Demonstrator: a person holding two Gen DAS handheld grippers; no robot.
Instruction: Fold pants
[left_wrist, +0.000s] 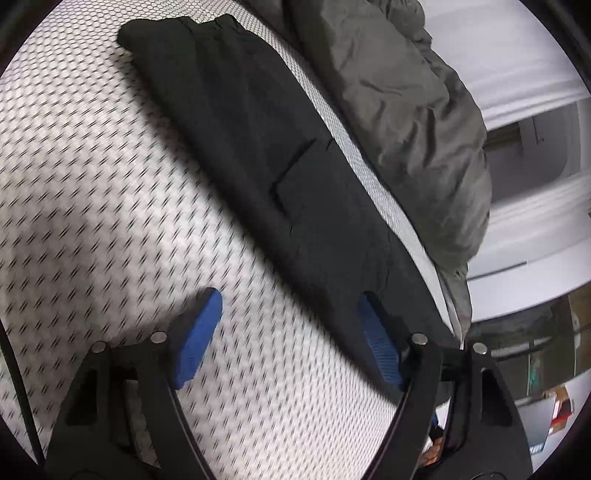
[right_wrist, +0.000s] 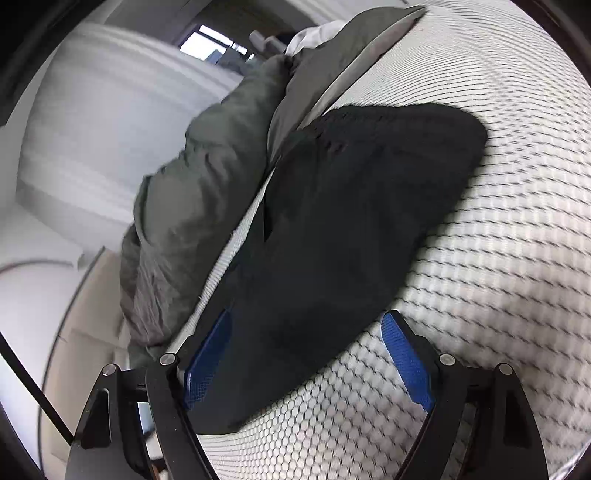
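The black pants (left_wrist: 258, 155) lay lengthwise on the honeycomb-patterned mattress (left_wrist: 92, 221), beside a grey duvet (left_wrist: 406, 110). Left gripper (left_wrist: 291, 332) and right gripper (right_wrist: 306, 354) gaped wide, holding nothing. Soft, limp cloth; best pinched at the hem corners.

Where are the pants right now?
The pants lie flat on the patterned mattress, along its edge beside the grey blanket; in the right wrist view they stretch ahead of the open right gripper.
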